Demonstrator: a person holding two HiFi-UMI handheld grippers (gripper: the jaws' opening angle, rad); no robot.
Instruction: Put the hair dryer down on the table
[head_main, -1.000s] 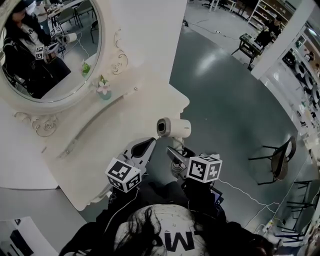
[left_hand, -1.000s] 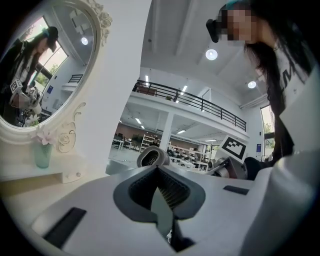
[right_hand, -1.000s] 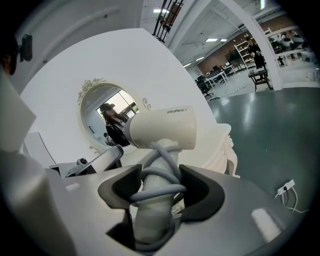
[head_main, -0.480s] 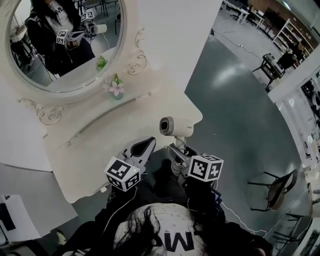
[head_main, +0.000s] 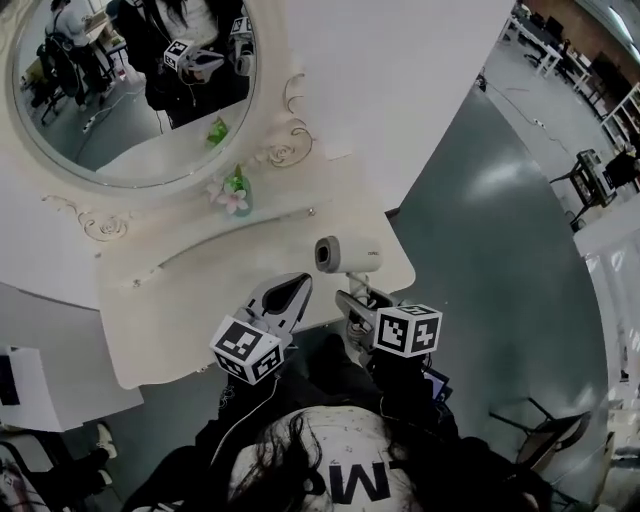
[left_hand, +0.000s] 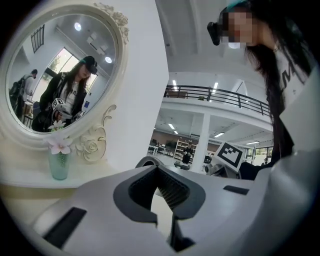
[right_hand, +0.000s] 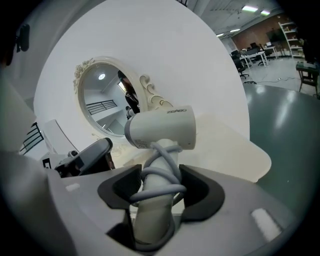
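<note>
In the head view the hair dryer (head_main: 347, 255) stands upright above the right gripper (head_main: 352, 303), over the near edge of the white table (head_main: 180, 310); in the left gripper view the left gripper (left_hand: 161, 192) has its jaws together on nothing; in the right gripper view the jaws clamp the dryer's cord-wound handle

You're in a big open lab or workshop hall, not a home. The only homely part is a set: a white vanity (head_main: 200, 290) with an oval mirror (head_main: 130, 100) and a flower vase (head_main: 237, 195), backed by a white wall panel (head_main: 400, 80) with the hall open past its edge. Around it are bare grey floor (head_main: 500, 250), shelving (right_hand: 290, 27), desks (right_hand: 252, 54), a mezzanine railing (left_hand: 215, 95), ceiling strip lights (left_hand: 175, 82) and a lone chair (head_main: 545, 435).
</note>
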